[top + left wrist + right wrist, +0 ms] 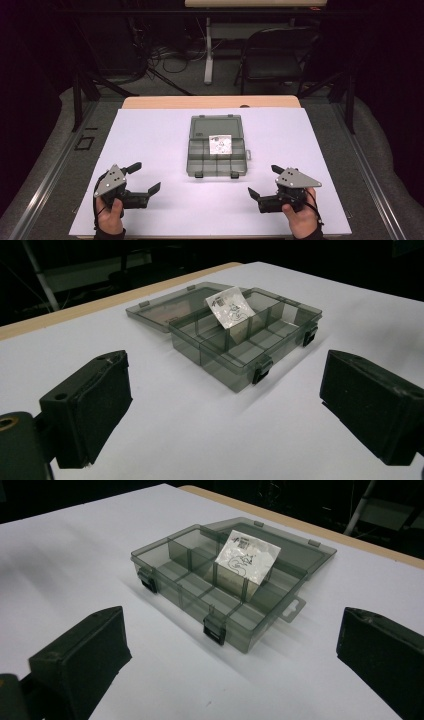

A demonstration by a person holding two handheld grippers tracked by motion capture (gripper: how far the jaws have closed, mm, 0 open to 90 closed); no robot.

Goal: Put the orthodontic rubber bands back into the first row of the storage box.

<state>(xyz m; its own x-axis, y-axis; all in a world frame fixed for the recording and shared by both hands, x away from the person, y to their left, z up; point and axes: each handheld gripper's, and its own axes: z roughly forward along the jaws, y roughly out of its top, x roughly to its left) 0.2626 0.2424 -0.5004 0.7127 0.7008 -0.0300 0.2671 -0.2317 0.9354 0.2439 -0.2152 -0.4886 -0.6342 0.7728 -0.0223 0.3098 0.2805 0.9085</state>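
From the high view, a smoke-grey compartment box (pixel 217 146) lies open at the centre of the white table cover (pixel 150 135), its lid folded flat toward twelve o'clock and its two black latches facing six o'clock, toward the person; that orientation puts the dividers and clasps on the near side, handy to both hands. A small printed packet (pixel 220 144) leans inside the box at about its middle, slightly toward three o'clock. The left gripper (pixel 145 177) sits at roughly seven o'clock from the box and the right gripper (pixel 265 181) at roughly five o'clock, each well apart from it, jaws spread wide and empty, both aimed inward, which reads as a waiting stance on either flank. Beyond the table at twelve o'clock stand a folding chair (pixel 272 55) and a desk leg (pixel 208 50), far enough back to block nothing. In the left gripper view, the box (pixel 240 340) lies ahead between the two parted black jaws, the packet (pixel 227 307) propped on a divider, bare cover all the way to it. In the right gripper view, the box (pixel 225 585) again sits ahead, latches nearest, and the packet (pixel 247 560) tilts against a partition; the jaws stand wide with nothing between them, and only open cover lies on the approach.
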